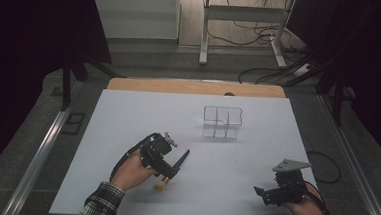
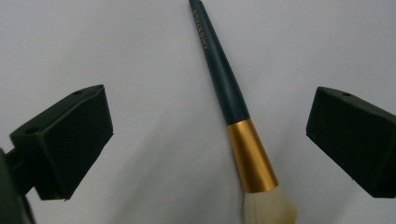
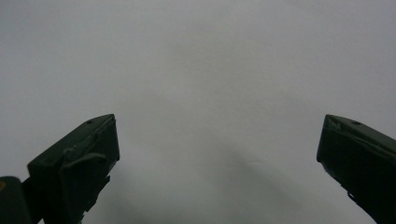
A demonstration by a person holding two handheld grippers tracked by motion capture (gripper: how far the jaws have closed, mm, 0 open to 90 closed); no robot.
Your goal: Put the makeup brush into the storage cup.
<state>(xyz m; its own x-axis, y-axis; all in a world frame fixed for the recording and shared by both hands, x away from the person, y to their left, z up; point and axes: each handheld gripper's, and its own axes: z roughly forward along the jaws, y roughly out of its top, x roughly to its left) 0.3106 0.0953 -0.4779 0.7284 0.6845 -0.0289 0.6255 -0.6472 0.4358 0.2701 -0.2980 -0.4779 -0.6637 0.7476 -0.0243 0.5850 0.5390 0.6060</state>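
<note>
Lying brush (image 2: 238,114) (handle pointing away)

Sitting on the counter (image 1: 127,133): 1 makeup brush (image 2: 233,100) at approx. 7 o'clock, 1 clear divided organizer (image 1: 222,122) at approx. 1 o'clock. Hovering over it: 2 hand-held grippers, left hand-held gripper (image 1: 164,162) & right hand-held gripper (image 1: 262,194).
</note>
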